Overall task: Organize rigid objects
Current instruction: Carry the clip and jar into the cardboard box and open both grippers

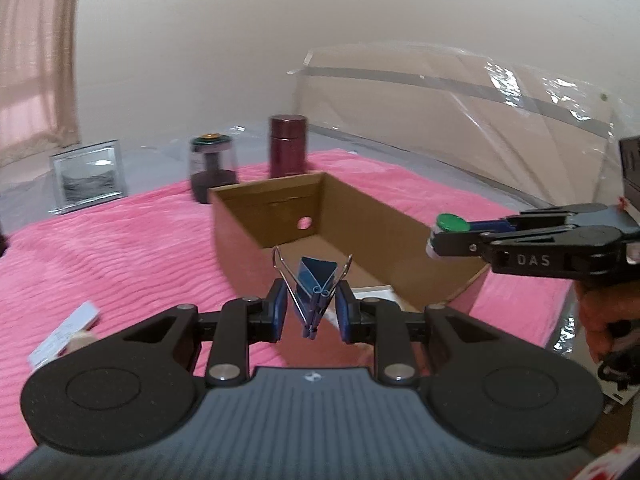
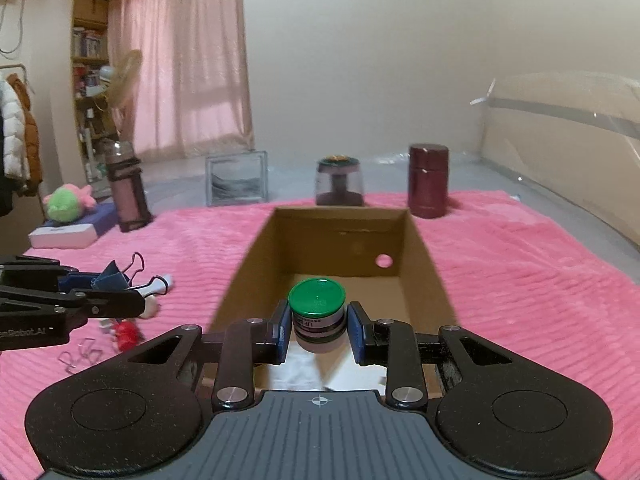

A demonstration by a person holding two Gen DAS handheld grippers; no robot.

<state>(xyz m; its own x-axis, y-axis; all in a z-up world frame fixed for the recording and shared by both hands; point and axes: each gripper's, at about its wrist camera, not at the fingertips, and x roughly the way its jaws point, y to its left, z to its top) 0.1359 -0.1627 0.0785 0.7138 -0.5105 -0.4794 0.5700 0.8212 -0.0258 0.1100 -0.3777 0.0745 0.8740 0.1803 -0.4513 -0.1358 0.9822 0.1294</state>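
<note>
An open brown cardboard box lies on a pink blanket. My left gripper is shut on a blue binder clip by its wire handles and holds it above the box's near left edge. From the right wrist view the clip shows at the left, outside the box. My right gripper is shut on a small green-capped jar and holds it over the box's near end. The jar also shows in the left wrist view, above the box's right wall.
Behind the box stand a maroon canister, a dark clear container and a glass picture frame. On the blanket at the left lie wire clips, a red trinket, a white box and a tall bottle. A white card lies on the blanket at the left.
</note>
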